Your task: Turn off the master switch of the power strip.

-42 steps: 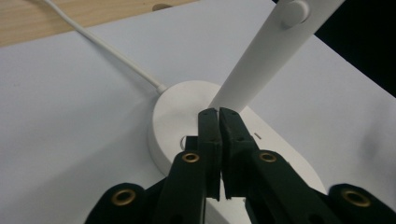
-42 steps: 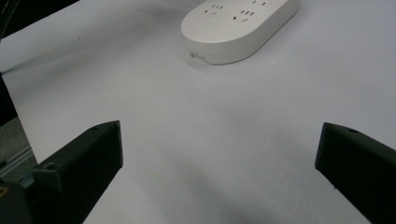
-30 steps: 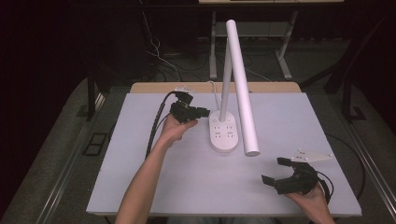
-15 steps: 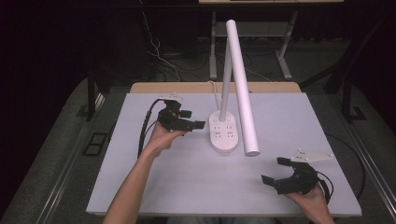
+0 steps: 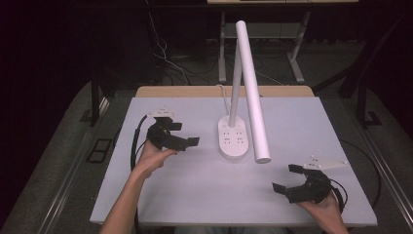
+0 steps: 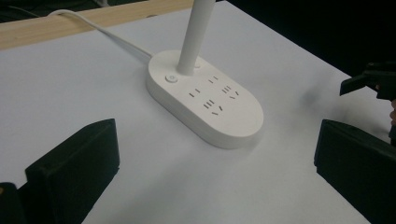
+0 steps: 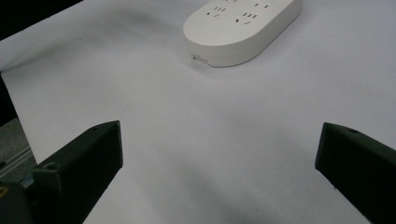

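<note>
A white desk lamp stands mid-table on an oval base (image 5: 233,140) with sockets and a round button (image 6: 171,78); its long tube head (image 5: 252,92) slants down to the right. My left gripper (image 5: 183,134) hovers just left of the base, pointing at it; its jaws have just been opening and stand open with nothing between them (image 6: 215,186). My right gripper (image 5: 287,178) rests near the front right edge, open and empty (image 7: 217,177), facing the base (image 7: 240,28).
The white tabletop (image 5: 195,195) has bare room in front of the lamp and along the left. The lamp's white cord (image 6: 107,35) runs off the back edge. Desk legs and cables lie on the dark floor behind.
My left gripper has drawn back to the left, away from the lamp base, and its jaws have opened wide. The right gripper has stayed put.
</note>
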